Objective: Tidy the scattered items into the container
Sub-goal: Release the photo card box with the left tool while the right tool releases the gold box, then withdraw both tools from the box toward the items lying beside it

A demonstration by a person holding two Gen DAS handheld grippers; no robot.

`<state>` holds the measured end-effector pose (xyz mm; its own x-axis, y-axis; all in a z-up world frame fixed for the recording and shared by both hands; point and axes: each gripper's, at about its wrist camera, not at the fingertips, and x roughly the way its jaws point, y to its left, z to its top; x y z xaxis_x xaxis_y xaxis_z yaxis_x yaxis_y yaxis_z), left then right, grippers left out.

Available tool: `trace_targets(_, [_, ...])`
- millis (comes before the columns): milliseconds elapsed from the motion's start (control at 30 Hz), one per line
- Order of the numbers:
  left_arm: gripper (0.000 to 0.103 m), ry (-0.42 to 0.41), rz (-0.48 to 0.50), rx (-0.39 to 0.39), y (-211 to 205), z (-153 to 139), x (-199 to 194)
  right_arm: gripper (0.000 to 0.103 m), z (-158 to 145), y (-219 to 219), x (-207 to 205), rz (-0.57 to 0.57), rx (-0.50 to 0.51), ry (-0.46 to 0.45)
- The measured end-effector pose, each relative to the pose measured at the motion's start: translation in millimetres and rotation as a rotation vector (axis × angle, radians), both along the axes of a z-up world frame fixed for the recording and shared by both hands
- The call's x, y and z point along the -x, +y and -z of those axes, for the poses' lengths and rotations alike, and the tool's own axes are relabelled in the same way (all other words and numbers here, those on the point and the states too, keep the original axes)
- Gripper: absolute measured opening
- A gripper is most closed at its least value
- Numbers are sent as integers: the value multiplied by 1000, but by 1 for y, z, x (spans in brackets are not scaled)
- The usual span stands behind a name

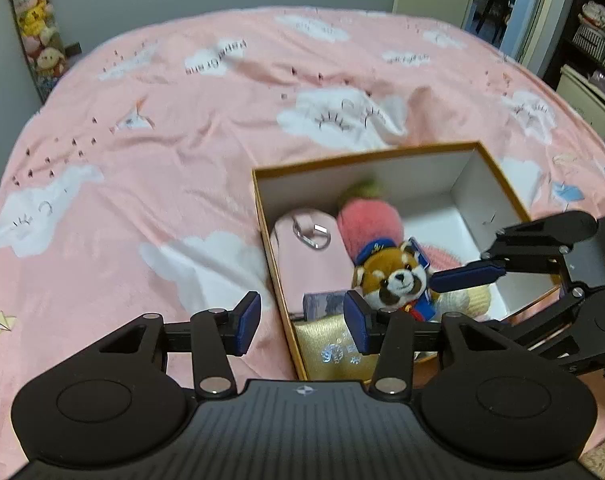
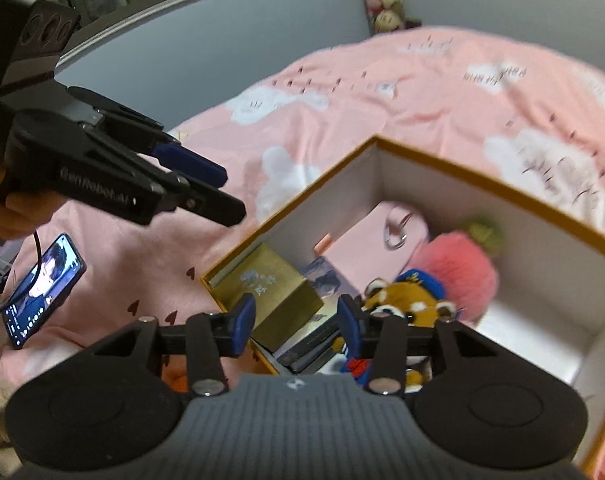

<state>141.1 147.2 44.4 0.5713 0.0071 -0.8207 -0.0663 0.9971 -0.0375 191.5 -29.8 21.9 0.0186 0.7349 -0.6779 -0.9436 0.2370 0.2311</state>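
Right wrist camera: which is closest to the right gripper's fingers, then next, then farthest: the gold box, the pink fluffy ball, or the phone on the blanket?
1. Shiny gold cardboard box: just ahead of the right gripper, in the container's near corner.
2. Pink fluffy ball: farther right, deeper inside.
3. Black phone with lit screen: far left, outside on the blanket.

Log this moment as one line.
left hand-held gripper: open, empty | right hand-held gripper: open, empty | red panda plush: inside box | phone: on bedspread

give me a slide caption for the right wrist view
Open right gripper above the box holding a red panda plush.
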Motion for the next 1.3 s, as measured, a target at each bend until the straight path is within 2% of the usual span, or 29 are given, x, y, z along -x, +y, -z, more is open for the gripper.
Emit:
trace_targets(200, [60, -81, 19, -56, -15, -14, 20, 55, -10, -28, 9, 79, -60, 29])
trace_targets(267, [61, -106, 37, -66, -23, -16, 27, 59, -12, -38, 13, 101, -77, 42])
trace_targets(433, [79, -156, 50, -44, -47, -8, 47, 65, -10, -61, 32, 162, -91, 60])
trace_targets(600, [80, -149, 30, 64, -69, 16, 64, 67, -1, -83, 52, 227, -78, 41])
trace_targets(733, [80, -130, -7, 199, -80, 38, 72, 77, 9, -98, 61, 294, -62, 30])
trace_targets(833, [84, -125, -101, 278, -84, 54, 80, 82, 19, -111, 63, 357, -54, 60])
trace_targets(967, [86, -90, -110, 345, -86, 69, 83, 83, 34, -123, 66, 448, -14, 100])
trace_targets(1033, [86, -88, -128, 305, -90, 74, 84, 83, 41, -125, 68, 484, 17, 113])
trace_targets(1200, [84, -98, -112, 131, -105, 81, 86, 83, 55, -128, 68, 568, 78, 135])
trace_targets(1300, [84, -82, -107, 102, -107, 84, 86, 83, 59, -132, 67, 629, 115, 127])
